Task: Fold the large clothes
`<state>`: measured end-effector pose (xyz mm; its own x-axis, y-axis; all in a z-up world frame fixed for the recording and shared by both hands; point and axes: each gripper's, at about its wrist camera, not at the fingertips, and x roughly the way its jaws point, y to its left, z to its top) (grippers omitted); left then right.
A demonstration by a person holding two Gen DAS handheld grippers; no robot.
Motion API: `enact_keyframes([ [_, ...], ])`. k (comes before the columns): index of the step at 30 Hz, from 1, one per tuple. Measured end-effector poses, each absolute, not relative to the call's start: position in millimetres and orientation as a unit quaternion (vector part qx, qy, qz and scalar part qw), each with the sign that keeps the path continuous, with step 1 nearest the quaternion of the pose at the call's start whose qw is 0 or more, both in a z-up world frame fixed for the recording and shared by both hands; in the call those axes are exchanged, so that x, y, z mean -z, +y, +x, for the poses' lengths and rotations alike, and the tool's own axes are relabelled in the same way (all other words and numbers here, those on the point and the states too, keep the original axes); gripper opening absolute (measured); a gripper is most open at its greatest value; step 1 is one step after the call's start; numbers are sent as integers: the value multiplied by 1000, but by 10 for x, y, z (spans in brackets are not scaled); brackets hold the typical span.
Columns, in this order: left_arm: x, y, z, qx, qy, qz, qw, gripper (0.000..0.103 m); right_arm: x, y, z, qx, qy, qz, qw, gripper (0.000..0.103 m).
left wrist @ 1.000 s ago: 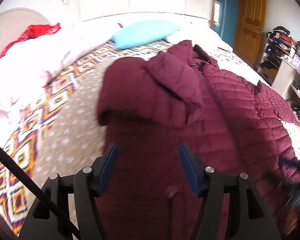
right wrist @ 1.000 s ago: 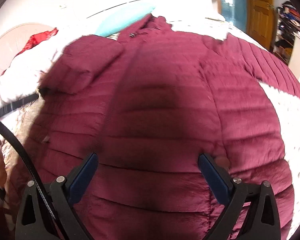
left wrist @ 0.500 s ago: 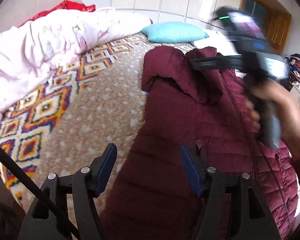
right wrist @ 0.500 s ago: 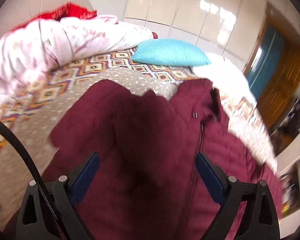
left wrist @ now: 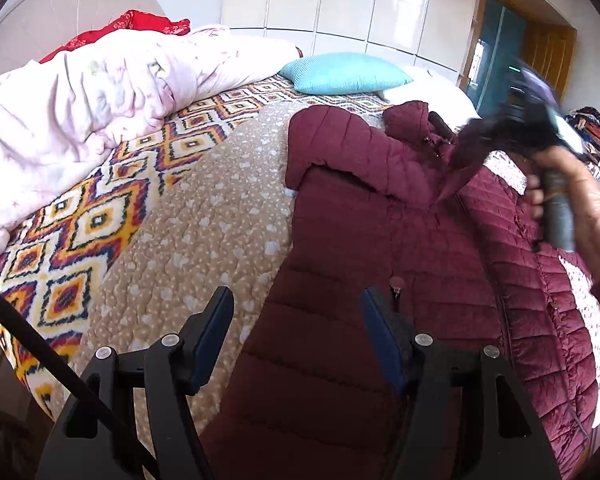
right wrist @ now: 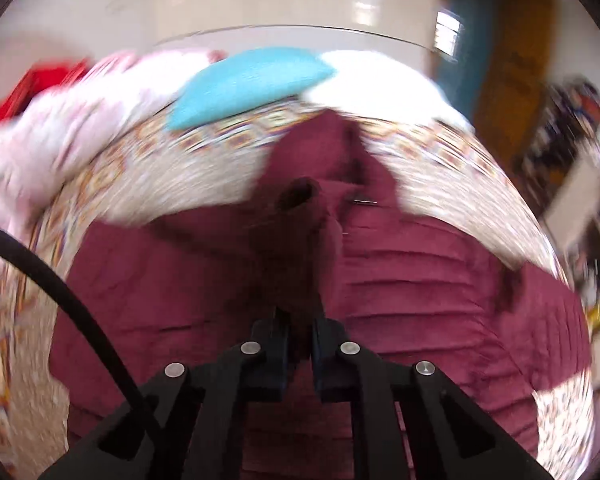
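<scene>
A maroon quilted puffer jacket (left wrist: 380, 240) lies spread on the bed, its left sleeve folded across the chest. My left gripper (left wrist: 296, 320) is open and empty, low over the jacket's lower left edge. In the right wrist view, which is blurred, my right gripper (right wrist: 300, 336) is shut on a raised fold of the jacket (right wrist: 420, 280) below the collar. In the left wrist view the right gripper (left wrist: 456, 160) shows blurred, in a hand, lifting that fold.
The bed has a beige dotted quilt (left wrist: 188, 240) over a diamond-pattern blanket (left wrist: 80, 232). A pink duvet (left wrist: 80, 100), a red cloth (left wrist: 132, 26) and a teal pillow (left wrist: 344, 72) lie at the head. Shelves (left wrist: 596, 148) stand on the right, a wooden door (left wrist: 540, 60) behind.
My right gripper has closed on a fold of the jacket near the collar and is moving fast. My left gripper has stayed open near the lower left edge.
</scene>
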<state>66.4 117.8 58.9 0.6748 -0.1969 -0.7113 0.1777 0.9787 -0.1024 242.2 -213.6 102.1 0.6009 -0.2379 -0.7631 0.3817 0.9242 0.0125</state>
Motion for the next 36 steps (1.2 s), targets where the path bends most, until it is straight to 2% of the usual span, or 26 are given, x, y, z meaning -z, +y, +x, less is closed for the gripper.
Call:
enact_keyframes([
  [7,-477,949,651,102,395,23,913,65,-644,-3202,1899,230,431,197,850,8],
  [13,-202,839,763,98,425,36,899,65,-177,-3540,1670,225,432,274,829,8],
  [18,-16,783,792,82,433,54,896,65,-22,-3742,1548,189,410,353,820,8],
  [21,36,714,775,76,425,77,899,71,-53,-3865,1512,164,407,381,814,10],
  [23,66,656,745,66,420,98,900,71,-115,-3915,1421,154,400,392,814,17],
  [25,66,621,730,62,418,108,900,72,-199,-3988,1249,151,388,400,817,35],
  [26,71,612,724,60,418,111,900,72,-227,-4039,1157,149,380,402,819,40],
  [28,64,616,725,60,417,112,900,73,-304,-4176,924,164,368,399,824,60],
  [36,134,542,685,50,401,137,905,79,-64,-5292,-240,242,310,483,783,62],
])
